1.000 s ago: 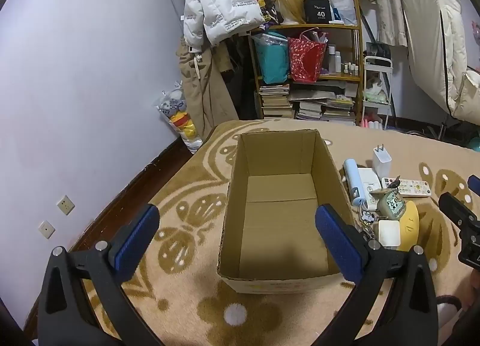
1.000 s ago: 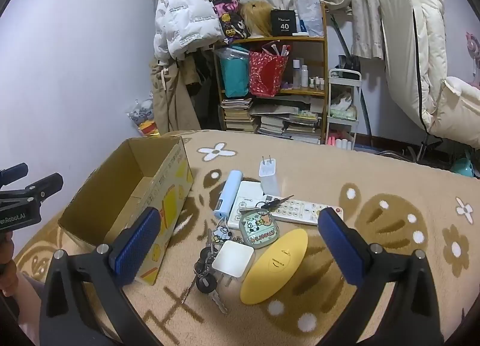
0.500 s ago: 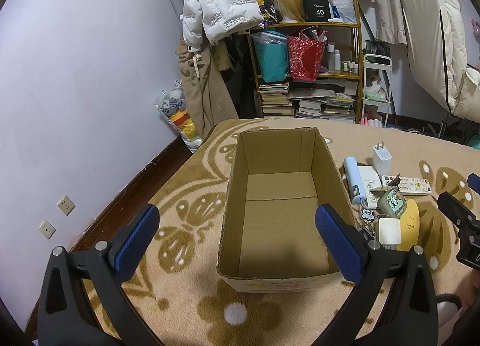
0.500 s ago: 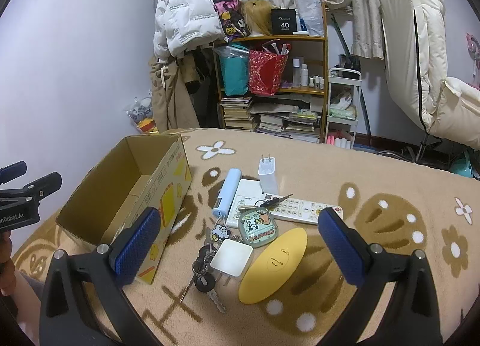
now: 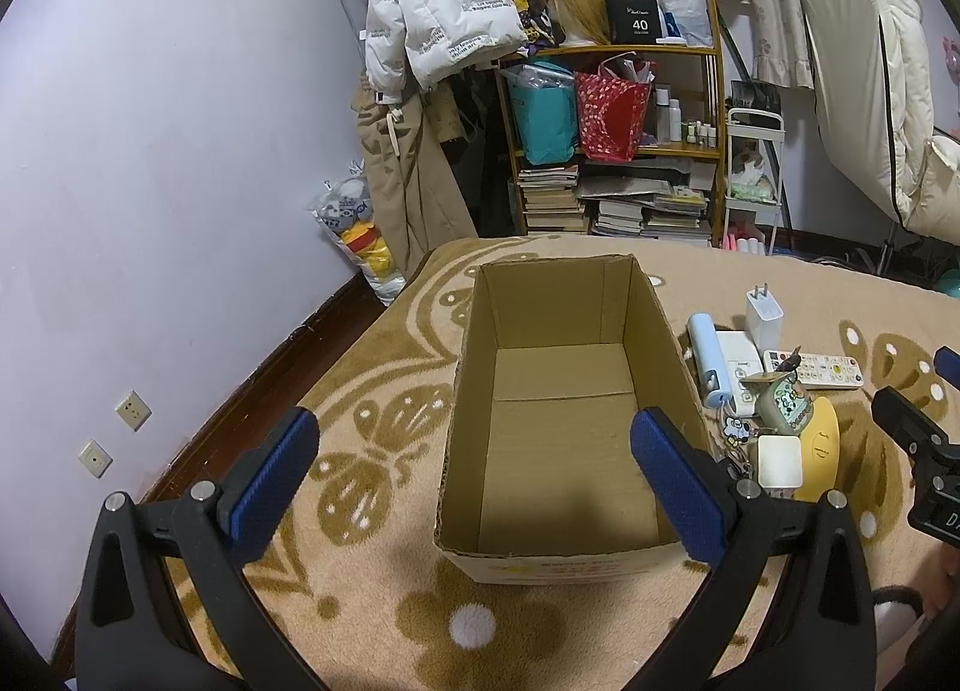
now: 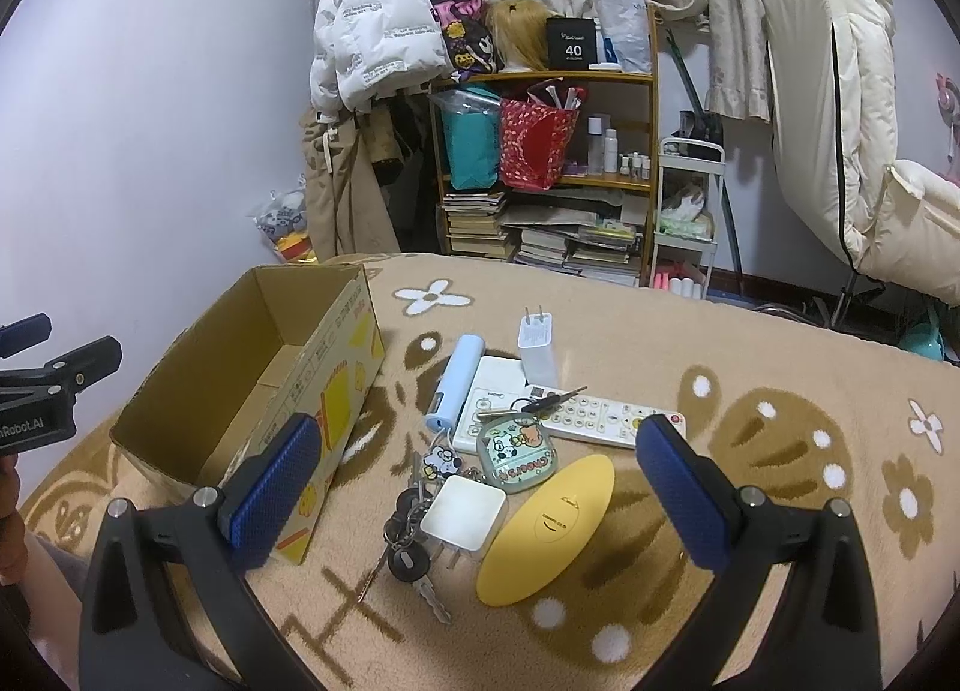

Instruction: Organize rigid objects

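Barely anything moved: my left gripper [image 5: 474, 469] crept a touch closer to the cardboard box [image 5: 564, 421], jaws wide, empty, box mouth between them at 12 o'clock. Right gripper [image 6: 474, 475] jaws wide too, nothing held; white square charger [image 6: 463, 514] and yellow oval case [image 6: 549, 529] lie between them, keys [image 6: 408, 547] beside, remote [image 6: 606, 415] at 1 o'clock.
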`<act>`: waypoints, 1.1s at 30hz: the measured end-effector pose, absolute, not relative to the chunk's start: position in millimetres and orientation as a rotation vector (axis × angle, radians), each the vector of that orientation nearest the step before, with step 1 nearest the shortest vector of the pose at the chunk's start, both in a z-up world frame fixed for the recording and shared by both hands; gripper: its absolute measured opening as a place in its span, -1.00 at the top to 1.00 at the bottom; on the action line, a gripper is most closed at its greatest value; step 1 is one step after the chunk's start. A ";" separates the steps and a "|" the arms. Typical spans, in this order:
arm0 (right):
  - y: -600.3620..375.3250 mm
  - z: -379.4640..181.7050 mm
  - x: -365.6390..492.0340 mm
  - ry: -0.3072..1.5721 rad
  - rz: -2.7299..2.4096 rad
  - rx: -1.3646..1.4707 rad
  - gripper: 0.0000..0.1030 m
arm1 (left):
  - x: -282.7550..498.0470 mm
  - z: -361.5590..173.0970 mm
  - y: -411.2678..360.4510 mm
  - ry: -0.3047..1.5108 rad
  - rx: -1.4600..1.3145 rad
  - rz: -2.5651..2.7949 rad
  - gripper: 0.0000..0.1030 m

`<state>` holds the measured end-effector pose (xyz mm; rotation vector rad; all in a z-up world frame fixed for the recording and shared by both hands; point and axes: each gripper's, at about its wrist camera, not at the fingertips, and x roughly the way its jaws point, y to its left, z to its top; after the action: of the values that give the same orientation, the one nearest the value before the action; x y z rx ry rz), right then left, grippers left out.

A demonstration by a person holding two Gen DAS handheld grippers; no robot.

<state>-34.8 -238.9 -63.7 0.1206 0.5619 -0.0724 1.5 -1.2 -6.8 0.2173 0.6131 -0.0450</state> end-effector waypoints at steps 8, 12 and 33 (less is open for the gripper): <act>-238.7 -63.7 -34.8 0.563 -0.073 0.118 -1.00 | 1.4 -7.6 -1.7 0.614 0.217 -0.045 -1.00; -238.2 -63.9 -34.6 0.563 -0.073 0.117 -1.00 | 1.6 -7.0 -1.7 0.613 0.218 -0.044 -1.00; -236.8 -64.7 -34.3 0.565 -0.075 0.113 -1.00 | 0.4 -10.0 -3.1 0.616 0.221 -0.045 -1.00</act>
<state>-34.3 -236.8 -64.7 0.1131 0.5649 -0.0745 0.4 -3.1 -10.0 0.2207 0.6163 -0.0454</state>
